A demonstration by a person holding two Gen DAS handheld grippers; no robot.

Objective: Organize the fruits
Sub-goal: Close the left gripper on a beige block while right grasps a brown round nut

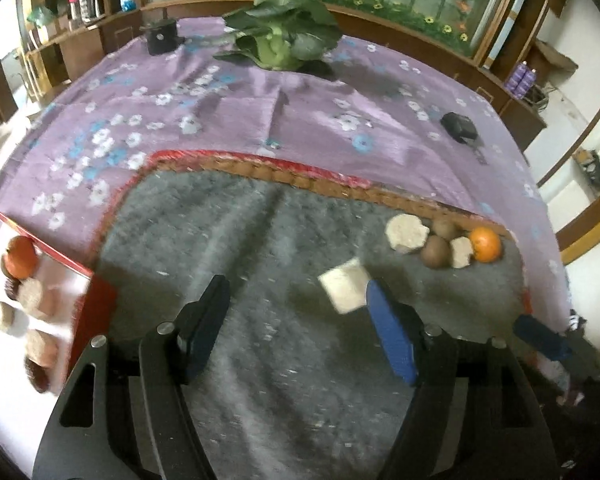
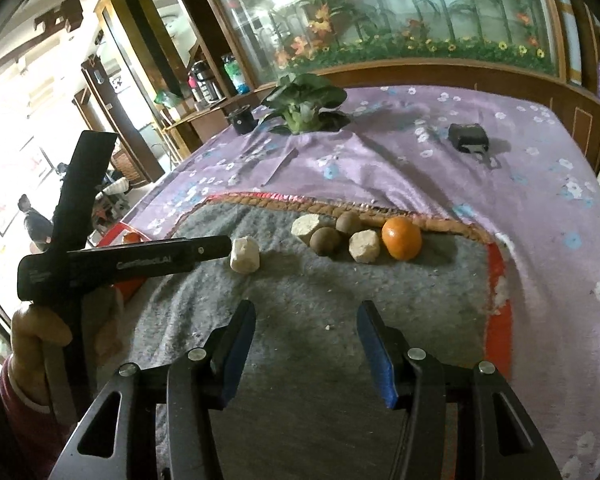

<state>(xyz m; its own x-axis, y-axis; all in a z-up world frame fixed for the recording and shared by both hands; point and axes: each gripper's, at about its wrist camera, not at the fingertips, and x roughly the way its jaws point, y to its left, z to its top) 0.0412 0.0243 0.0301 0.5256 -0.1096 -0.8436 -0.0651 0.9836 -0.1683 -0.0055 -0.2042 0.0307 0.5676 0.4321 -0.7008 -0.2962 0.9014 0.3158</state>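
On a grey mat (image 1: pixel 240 248) lie an orange (image 1: pixel 485 243), two brown round fruits (image 1: pixel 436 251), and pale beige chunks (image 1: pixel 406 233). One separate pale chunk (image 1: pixel 346 285) lies just ahead of my left gripper's blue right finger. My left gripper (image 1: pixel 300 300) is open and empty. A red-edged white tray (image 1: pixel 96 304) at the left holds an orange (image 1: pixel 20 257) and several brown and beige pieces. In the right wrist view the same row shows: orange (image 2: pixel 401 238), brown fruits (image 2: pixel 326 241), pale chunks (image 2: pixel 364 246), and the lone chunk (image 2: pixel 244 260). My right gripper (image 2: pixel 306 320) is open and empty.
The mat (image 2: pixel 340 320) lies on a purple flowered cloth (image 1: pixel 220 112). A leafy green vegetable (image 1: pixel 278 40), a black round pot (image 1: pixel 161 36) and a small black device (image 1: pixel 459 126) sit farther back. The other hand-held gripper (image 2: pixel 112 260) shows at the left of the right wrist view.
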